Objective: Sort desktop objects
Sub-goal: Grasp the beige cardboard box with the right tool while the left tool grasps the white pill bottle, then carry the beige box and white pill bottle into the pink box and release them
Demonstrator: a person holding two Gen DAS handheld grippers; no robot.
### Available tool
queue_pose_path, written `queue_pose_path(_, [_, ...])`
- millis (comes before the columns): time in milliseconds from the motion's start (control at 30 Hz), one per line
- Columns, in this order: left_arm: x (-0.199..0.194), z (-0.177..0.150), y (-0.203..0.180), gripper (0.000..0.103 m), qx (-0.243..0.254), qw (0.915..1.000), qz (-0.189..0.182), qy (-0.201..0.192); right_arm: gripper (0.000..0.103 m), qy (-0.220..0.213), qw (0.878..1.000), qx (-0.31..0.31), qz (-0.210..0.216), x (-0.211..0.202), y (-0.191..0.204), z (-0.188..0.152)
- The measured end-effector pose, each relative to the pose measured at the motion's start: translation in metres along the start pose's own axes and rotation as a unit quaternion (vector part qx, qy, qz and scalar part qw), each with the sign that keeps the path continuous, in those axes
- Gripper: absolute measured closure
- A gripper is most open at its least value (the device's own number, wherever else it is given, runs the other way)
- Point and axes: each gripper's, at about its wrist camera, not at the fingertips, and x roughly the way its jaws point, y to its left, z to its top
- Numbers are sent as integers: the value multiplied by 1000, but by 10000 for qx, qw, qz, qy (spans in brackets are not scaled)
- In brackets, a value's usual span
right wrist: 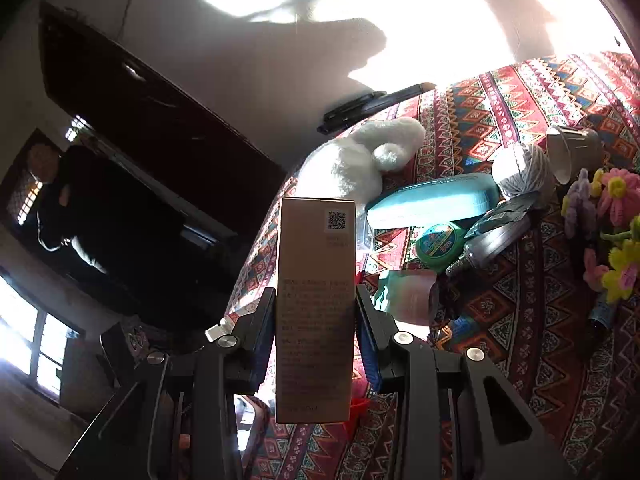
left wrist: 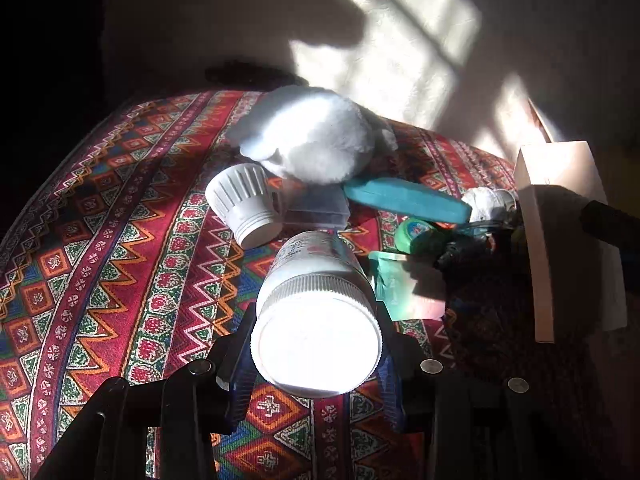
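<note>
Both grippers loaded above the patterned tablecloth [left wrist: 132, 248].

Left gripper [left wrist: 316, 344] pinching a white pill bottle [left wrist: 316, 312], ribbed cap toward camera. Right gripper [right wrist: 316, 332] clamping a tall tan carton [right wrist: 316, 304] with QR code. Behind: white plush toy [left wrist: 316, 136], teal case [left wrist: 404, 200], green tape roll [right wrist: 438, 244].

White bottle [left wrist: 316, 320], tan box [right wrist: 316, 308], teal case [left wrist: 406, 199], red zigzag-patterned (multicoloured) cloth [left wrist: 120, 248]
</note>
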Motion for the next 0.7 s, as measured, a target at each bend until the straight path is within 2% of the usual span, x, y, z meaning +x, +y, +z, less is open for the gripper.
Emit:
queue_pose_path(100, [-20,-9,-22,60,145,9997,-151,-99,64,-244,9994,-170,-155,-32,11,-21])
queue_pose_path(200, [-46,-16,-44,60,328,9982,-388,-328,64,-330,9991,-65,-259,-58,8,-48])
queue_pose_path(400, [-88,-20,-105,60,754,9898,-945,-750,64,-620,9968,259,-435,-120,-9,-83])
queue_pose_path(567, [-100,-25,-176,60,1126,9795,-1411,-894,63,-1210,9909,196,-553,-204,-4,-100])
queue_pose_path(700, [-85,-31,-237,60,1347,9723,-1773,-715,63,-1690,9825,94,-782,-259,-4,-109])
